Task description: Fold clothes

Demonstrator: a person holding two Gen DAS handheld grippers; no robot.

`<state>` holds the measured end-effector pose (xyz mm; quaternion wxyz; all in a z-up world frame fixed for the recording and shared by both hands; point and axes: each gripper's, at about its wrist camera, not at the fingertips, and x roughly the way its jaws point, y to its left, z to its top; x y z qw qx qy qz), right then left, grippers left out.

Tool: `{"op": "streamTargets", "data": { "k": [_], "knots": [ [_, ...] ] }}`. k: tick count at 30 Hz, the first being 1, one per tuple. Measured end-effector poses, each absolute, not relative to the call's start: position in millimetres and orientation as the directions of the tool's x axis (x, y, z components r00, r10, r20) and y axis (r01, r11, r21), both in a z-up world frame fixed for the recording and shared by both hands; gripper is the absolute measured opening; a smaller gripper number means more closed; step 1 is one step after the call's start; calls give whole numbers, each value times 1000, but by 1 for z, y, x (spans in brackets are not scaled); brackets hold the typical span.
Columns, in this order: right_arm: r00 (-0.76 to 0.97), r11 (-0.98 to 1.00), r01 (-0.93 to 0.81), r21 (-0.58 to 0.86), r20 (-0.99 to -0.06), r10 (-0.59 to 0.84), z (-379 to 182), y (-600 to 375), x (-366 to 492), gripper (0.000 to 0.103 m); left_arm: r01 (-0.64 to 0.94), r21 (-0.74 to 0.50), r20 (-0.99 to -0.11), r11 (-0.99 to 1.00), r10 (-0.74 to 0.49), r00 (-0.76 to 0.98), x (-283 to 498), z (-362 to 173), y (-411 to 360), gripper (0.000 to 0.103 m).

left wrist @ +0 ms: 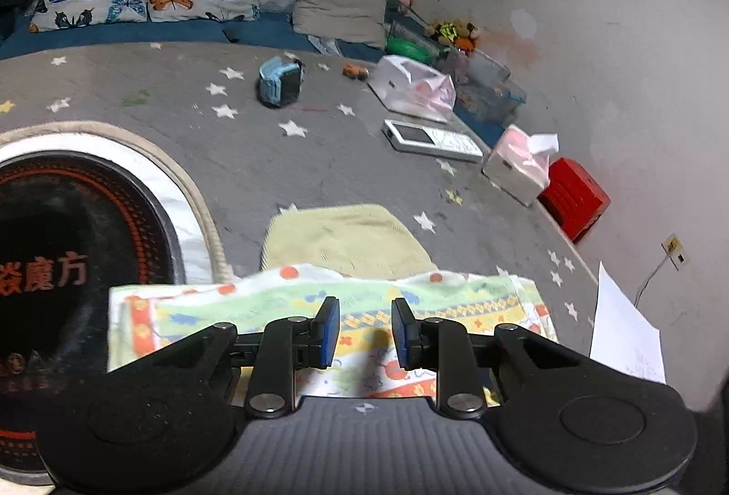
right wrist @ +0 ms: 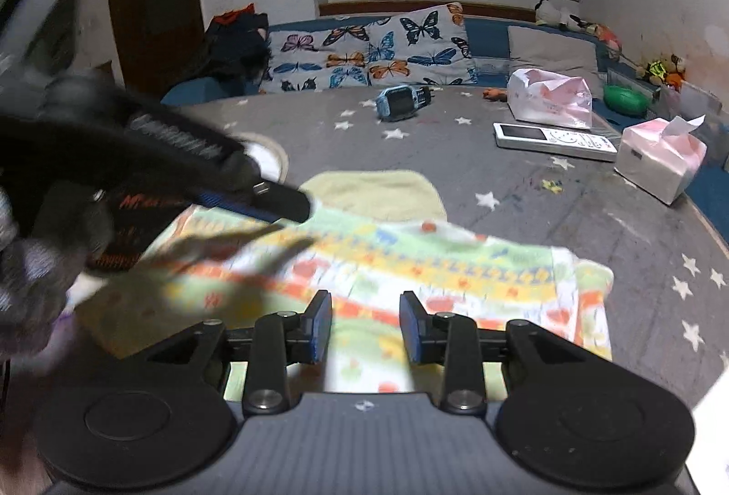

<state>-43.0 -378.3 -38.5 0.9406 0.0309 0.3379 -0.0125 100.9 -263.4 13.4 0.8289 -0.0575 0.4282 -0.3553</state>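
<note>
**Empty jaws over a loosely stacked cloth**

The left gripper [left wrist: 365, 331] hangs over the patterned cloth [left wrist: 282, 303] with its blue pads a little apart and nothing between them. The right gripper [right wrist: 364, 326] is the same: jaws parted, only cloth showing below the gap. In the right wrist view the left gripper [right wrist: 278, 203] reaches in from the left, its tip over the far left part of the cloth.

The patterned cloth lies flat on the grey star-print mat [left wrist: 255, 157], its far edge overlapping a pale yellow garment [left wrist: 346, 239].

The risk, as I judge it, is a pinch that catches only the top layer, or takes the yellow garment along, so the fold comes out skewed. The two grippers are also close together; a hasty reach could knock one against the other. To the left, the black round heater [left wrist: 68, 249] sits just beside the cloth, so a dragged corner could end up on it.
</note>
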Motion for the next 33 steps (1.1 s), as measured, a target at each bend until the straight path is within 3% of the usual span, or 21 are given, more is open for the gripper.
{"op": "streamTargets", "data": {
  "k": [11,19,33],
  "knots": [
    [769,999,40,-28,-637,-48,-42,-370,-100,34,521,-408,-678,749,-631,376,105,-1,-267,26],
    [780,993,113,41,-623,-63,-29,-391,-108,34,596,-393,-629,700,-677,382,70,22,-252,26],
    [782,992,113,54,-620,-55,-30,-379,-111,35,696,-301,-658,652,-670,343,0,-1,-236,26]
  ]
}}
